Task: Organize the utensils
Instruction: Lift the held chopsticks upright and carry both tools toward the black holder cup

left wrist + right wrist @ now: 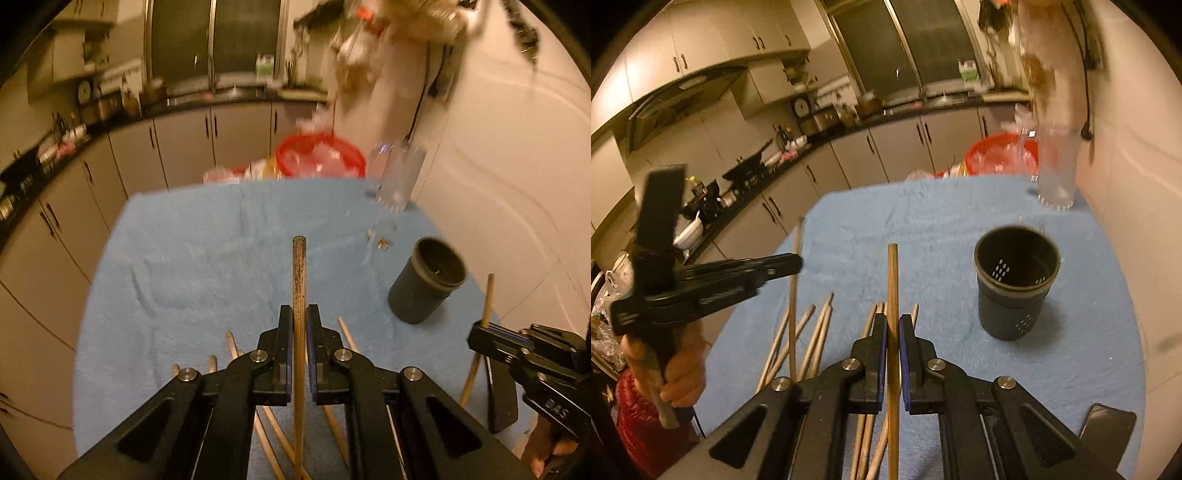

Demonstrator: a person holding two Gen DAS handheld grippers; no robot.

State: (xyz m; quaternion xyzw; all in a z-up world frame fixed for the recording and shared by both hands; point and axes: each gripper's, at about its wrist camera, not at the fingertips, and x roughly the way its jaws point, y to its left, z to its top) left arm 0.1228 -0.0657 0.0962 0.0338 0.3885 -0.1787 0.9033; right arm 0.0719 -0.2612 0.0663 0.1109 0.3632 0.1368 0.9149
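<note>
A home kitchen (cabinets, range hood, cluttered counter).

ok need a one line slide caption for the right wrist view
Right gripper shut on a chopstick, dark holder cup ahead on the blue cloth.

left gripper clamped | right gripper clamped (both angled downward)

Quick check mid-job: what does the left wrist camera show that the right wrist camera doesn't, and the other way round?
Left wrist only: the left gripper shut on a dark-tipped chopstick. Right wrist only: a range hood, and perforations inside the dark cup. Both: the blue cloth, loose chopsticks, the red basket, and the right gripper holding its own chopstick.
</note>
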